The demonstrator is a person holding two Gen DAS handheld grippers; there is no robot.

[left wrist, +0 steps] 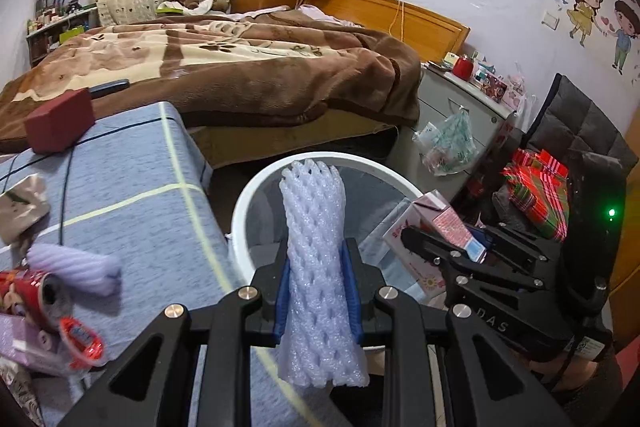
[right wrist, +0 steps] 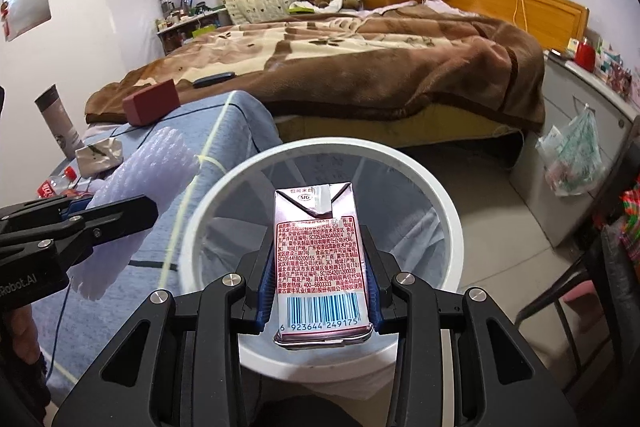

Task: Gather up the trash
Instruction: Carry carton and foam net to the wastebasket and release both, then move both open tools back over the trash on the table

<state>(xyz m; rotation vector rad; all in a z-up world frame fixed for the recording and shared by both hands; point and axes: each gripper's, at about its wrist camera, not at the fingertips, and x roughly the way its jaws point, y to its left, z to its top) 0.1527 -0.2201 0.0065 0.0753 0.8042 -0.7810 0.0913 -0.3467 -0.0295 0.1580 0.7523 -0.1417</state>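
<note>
Gripping white foam net [left wrist: 316, 259], pink carton [right wrist: 322, 267].

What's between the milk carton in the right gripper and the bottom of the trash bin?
Nothing solid. In the right wrist view the milk carton, clamped in the right gripper, hangs over the open white trash bin; below it shows only the clear liner.

Both grippers are clamped down right now. The left gripper [left wrist: 318, 291] has its fingers [left wrist: 282, 297] squeezed in on a foam net sleeve [left wrist: 314, 251] that stands upright between them, poking out well past the tips. The right gripper [right wrist: 318, 275] has its fingers [right wrist: 266, 287] pinching a milk carton [right wrist: 320, 263] from both sides, with the barcode end sitting nearest the finger bases.
</note>
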